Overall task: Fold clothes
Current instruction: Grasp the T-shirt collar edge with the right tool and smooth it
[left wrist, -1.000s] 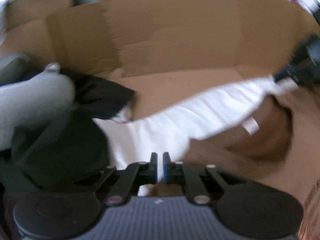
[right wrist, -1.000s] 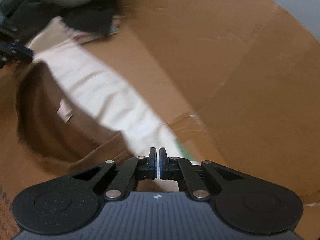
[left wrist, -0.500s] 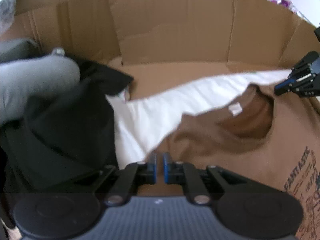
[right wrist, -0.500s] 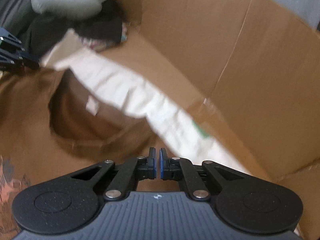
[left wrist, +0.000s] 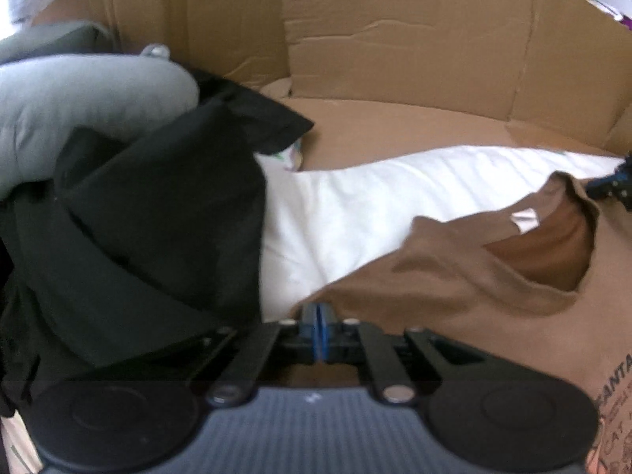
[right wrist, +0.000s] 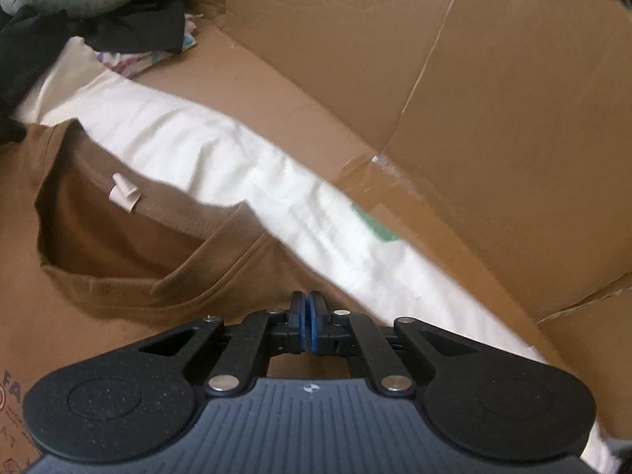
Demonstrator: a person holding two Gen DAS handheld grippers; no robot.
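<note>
I've got the brown T-shirt (left wrist: 454, 276) by its shoulders, left tongs (left wrist: 318, 330) clenched on the fabric at one side of the neck hole, right tongs (right wrist: 307, 326) clenched on it at the other, collar label (right wrist: 125, 193) showing between them. It hangs limp and light, soft cotton that sags wherever I don't support it, so the shoulder seams look like the right place to hold. It lies over a white cloth (right wrist: 245, 166) on a cardboard floor (left wrist: 395, 126), cardboard walls (right wrist: 493, 98) all round. A black garment (left wrist: 158, 217) and grey pillow (left wrist: 79, 98) crowd the left corner.
</note>
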